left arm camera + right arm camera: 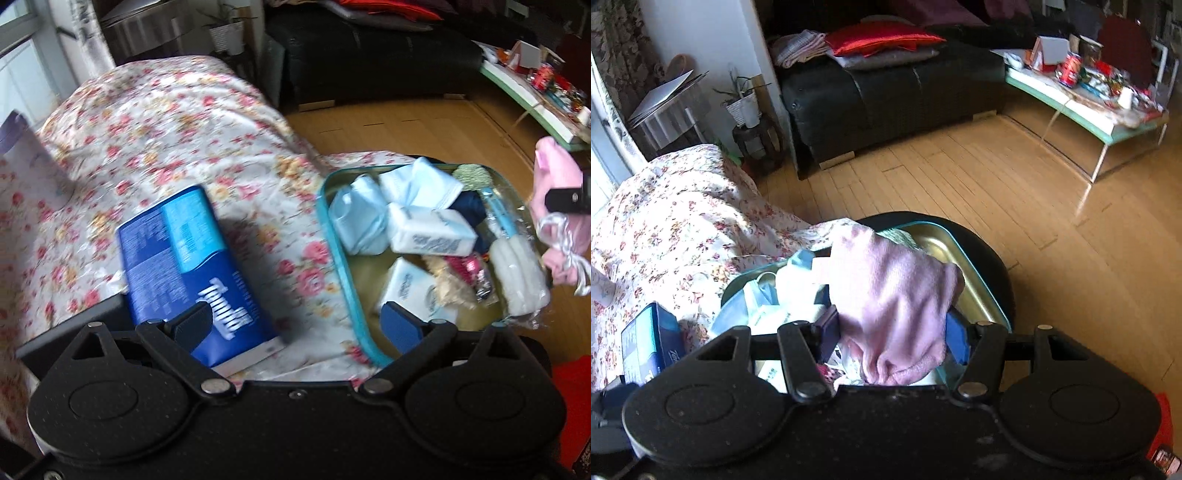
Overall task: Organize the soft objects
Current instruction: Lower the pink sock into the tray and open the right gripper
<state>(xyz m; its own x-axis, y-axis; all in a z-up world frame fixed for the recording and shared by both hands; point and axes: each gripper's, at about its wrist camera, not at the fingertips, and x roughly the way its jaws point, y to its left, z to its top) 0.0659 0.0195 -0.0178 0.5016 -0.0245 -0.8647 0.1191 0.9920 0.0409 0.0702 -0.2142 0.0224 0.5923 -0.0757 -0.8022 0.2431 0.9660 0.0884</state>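
The right gripper (892, 332) is clamped on a pink cloth (894, 295), which hangs above the teal-rimmed tray (975, 280) of soft packets. The left gripper (301, 325) stands wide apart, empty, above the floral sheet (166, 122), between the blue box (184, 266) and the tray.

Soft cloth in your right gripper, over a glossy metal tray.

Your right gripper (892, 334) pinches a pink cloth pouch (897, 295), matt and fleecy, creased where the blue pads press; from the left wrist you see its shiny white ribbon (569, 254). The tray (964, 266) under it looks like smooth golden metal with a teal rim. Inside it lie tissue packs (430, 230) in glossy plastic film. The blue tissue box (192, 273) looks like smooth printed card. The floral sheet (166, 140) is thin, wrinkled cloth. The floor (960, 177) is satin wood. Your left gripper (299, 325) is matt, speckled black plastic.
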